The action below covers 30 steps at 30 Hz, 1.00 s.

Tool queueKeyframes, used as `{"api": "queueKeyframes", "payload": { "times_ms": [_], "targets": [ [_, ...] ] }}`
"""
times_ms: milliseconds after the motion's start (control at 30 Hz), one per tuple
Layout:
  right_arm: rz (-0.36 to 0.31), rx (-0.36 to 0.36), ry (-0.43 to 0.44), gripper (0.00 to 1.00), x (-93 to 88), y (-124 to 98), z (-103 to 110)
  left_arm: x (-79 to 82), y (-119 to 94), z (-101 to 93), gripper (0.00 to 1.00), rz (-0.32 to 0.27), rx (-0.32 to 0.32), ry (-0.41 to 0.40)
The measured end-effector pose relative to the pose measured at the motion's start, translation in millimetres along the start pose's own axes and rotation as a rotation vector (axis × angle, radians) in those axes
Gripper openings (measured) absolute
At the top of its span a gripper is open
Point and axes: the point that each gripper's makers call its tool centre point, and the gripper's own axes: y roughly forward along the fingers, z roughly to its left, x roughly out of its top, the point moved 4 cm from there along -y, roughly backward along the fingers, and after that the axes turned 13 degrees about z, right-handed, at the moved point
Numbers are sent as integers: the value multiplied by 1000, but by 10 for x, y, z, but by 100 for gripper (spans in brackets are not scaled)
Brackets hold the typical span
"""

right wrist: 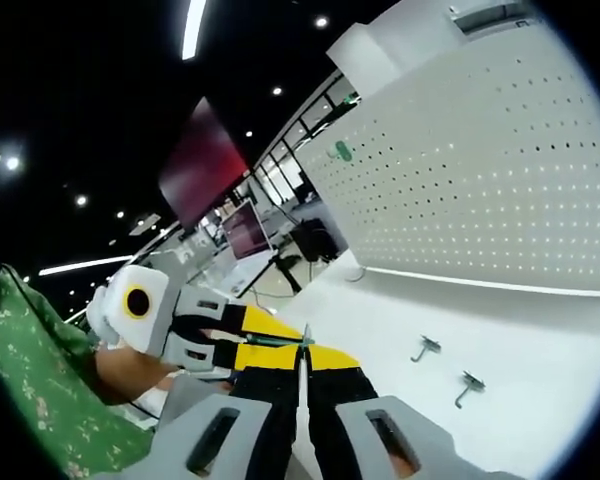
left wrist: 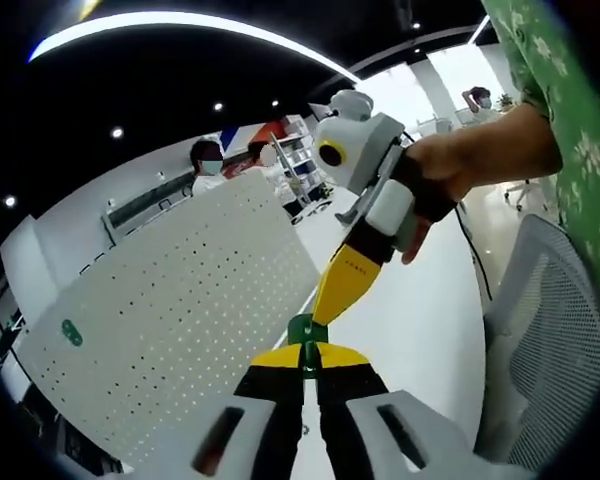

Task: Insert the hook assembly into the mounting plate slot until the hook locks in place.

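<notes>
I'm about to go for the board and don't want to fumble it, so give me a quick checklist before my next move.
1. left gripper shut on green part: ok.
2. right gripper shut on the same part: ok, its tips meet there.
3. perforated board upright and in sight: ok.
4. Part at the board: not ok, it is held out over the table.
5. Target slot identified: cannot tell; a green tab sits on the board.
6. Two metal hooks lie out of the way: ok.
</notes>
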Motion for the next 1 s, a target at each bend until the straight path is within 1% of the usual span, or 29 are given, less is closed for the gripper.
{"api": "queueKeyframes", "payload": {
  "times_ms": [133, 533, 1000],
  "targets": [
    [0, 3, -3, 0, 8, 0, 20, -7, -9, -5, 3, -9, -8, -31],
    [2, 3, -32, 1, 13, 1, 92, -9, -35, -20, 3, -11, -8, -44],
    [-1, 5, -49, 1, 22, 13, 85, -28, -25, -18, 3, -12, -18, -53]
  ]
}}
